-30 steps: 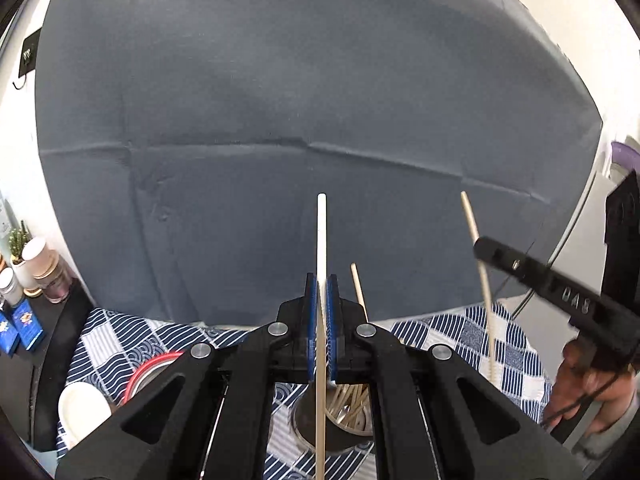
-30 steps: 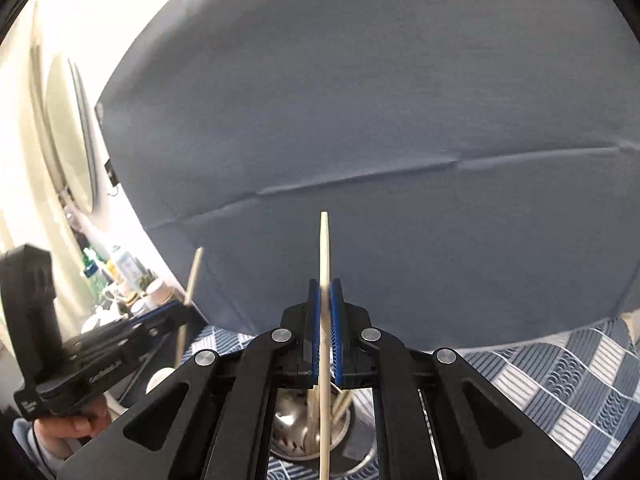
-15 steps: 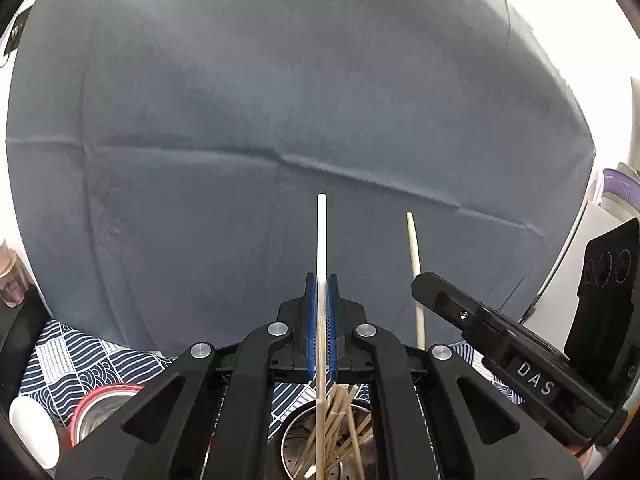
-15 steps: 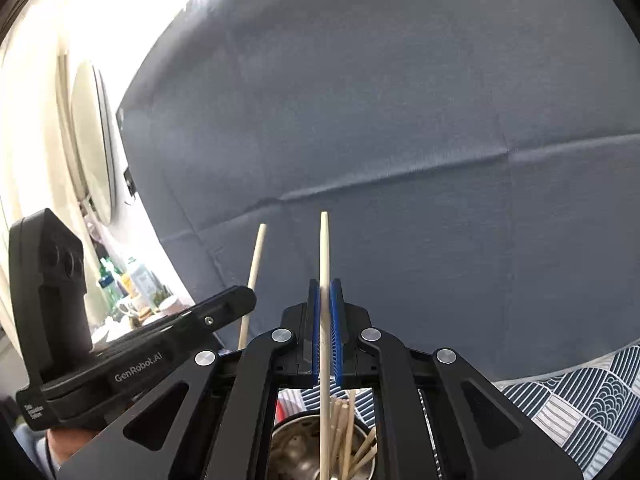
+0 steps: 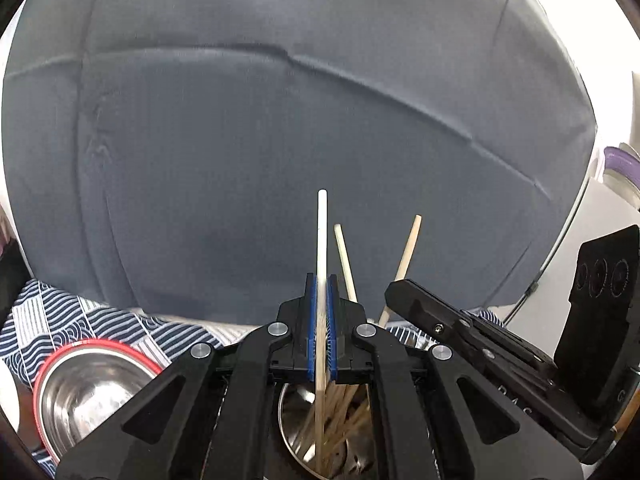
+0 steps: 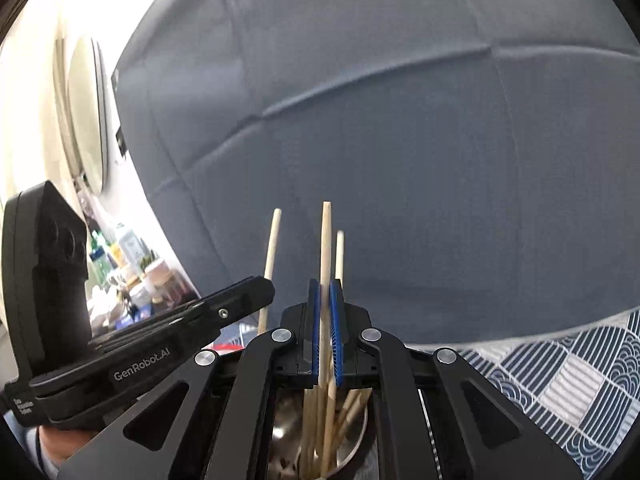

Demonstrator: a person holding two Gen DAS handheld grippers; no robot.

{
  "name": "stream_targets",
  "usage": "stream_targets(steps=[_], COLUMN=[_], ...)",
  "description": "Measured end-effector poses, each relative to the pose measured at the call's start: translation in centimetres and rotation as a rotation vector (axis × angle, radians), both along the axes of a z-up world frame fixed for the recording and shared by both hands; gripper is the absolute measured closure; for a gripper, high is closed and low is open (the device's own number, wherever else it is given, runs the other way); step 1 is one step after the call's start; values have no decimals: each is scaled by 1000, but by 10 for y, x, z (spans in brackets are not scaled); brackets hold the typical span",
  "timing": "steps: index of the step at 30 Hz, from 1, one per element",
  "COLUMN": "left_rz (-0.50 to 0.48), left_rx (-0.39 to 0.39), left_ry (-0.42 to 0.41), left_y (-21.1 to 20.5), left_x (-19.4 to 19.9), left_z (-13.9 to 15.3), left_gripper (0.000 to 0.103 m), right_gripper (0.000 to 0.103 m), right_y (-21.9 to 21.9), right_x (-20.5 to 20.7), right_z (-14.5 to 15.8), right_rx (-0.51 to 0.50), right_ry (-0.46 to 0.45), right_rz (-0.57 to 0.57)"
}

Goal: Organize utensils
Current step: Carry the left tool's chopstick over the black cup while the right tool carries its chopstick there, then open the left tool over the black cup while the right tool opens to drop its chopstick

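Chopsticks of pale wood crowd the round steel holder (image 5: 298, 420) directly under both tools, and the left gripper (image 5: 321, 320) is clamped on one pale chopstick (image 5: 322, 240) whose lower end dips among them. The right gripper (image 6: 326, 320) is pinched on another wooden chopstick (image 6: 326, 248), its tip down in the same holder. Beyond them lie a red-rimmed steel bowl (image 5: 84, 388), the blue-and-white patterned cloth (image 6: 560, 376) and a grey fabric backdrop (image 5: 280, 120).

Left gripper (image 5: 321, 316) and right gripper (image 6: 325, 320) side by side, jaws clamped, tilted slightly downward.
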State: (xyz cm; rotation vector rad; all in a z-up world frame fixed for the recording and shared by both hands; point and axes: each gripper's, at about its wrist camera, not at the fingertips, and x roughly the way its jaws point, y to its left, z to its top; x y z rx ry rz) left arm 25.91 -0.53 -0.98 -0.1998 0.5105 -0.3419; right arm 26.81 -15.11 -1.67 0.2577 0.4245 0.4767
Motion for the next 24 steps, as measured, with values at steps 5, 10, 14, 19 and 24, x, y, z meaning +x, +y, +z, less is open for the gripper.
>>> stream_targets(steps=[5, 10, 14, 19, 24], left_rz=[-1, 13, 44, 76, 105], left_rx=[19, 44, 47, 69, 90], left_ry=[18, 21, 6, 11, 17], left_y=[-1, 6, 19, 29, 36], left_x=[-9, -26, -38, -55, -71], left_z=[-9, -7, 0, 17, 26], left_gripper=[98, 97, 64, 44, 25], right_gripper=[95, 94, 81, 64, 47], right_y=[3, -7, -20, -34, -43], right_x=[-12, -31, -44, -60, -75], right_z=[-8, 0, 14, 29, 35], right_rx=[-44, -78, -93, -97, -111], right_ry=[3, -35, -56, -52, -14], right_rz=[-9, -34, -80, -135, -172])
